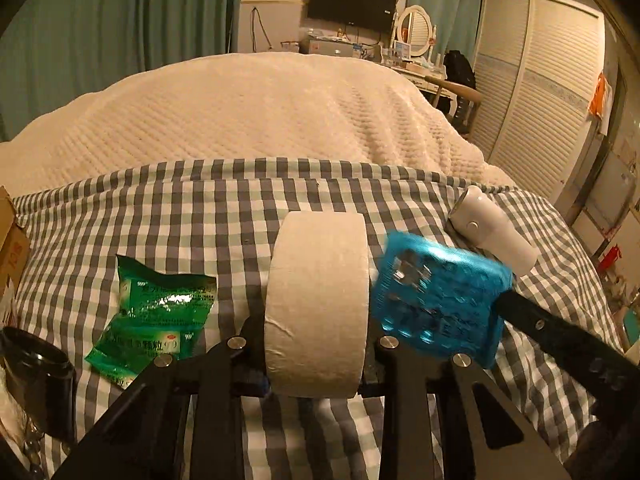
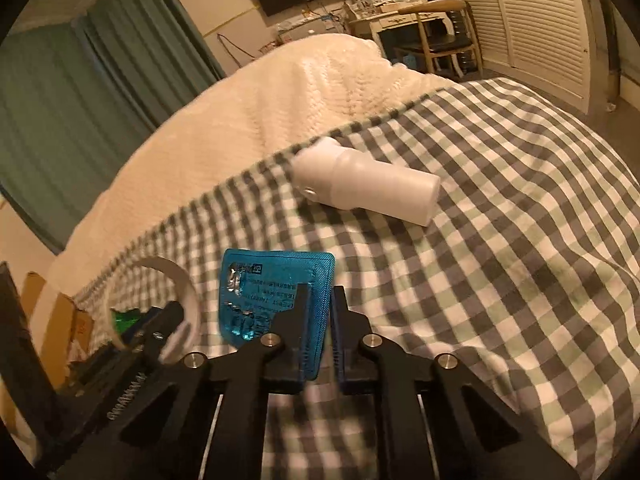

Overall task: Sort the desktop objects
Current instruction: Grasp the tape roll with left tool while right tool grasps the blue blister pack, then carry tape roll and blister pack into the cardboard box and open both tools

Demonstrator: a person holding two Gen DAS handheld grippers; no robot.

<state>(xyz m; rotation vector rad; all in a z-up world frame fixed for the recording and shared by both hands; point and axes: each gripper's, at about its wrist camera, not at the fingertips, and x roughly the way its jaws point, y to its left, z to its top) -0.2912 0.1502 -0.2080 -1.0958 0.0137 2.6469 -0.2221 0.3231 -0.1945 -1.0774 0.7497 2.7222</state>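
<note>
left gripper is clamped on the tape roll, frame centre; right gripper is pinching the blue blister pack. green sachet lower left and white bottle upper centre lie unsorted on the checked sheet.

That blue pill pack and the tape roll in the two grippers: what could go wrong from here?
1. The right gripper pinches the blue pill pack by one edge only; the thin foil could bend or slip out.
2. The left gripper clamps the tape roll across its width; it might slide out if tilted.
3. Pack and roll sit close together, so they could bump, or knock the white bottle nearby.
</note>
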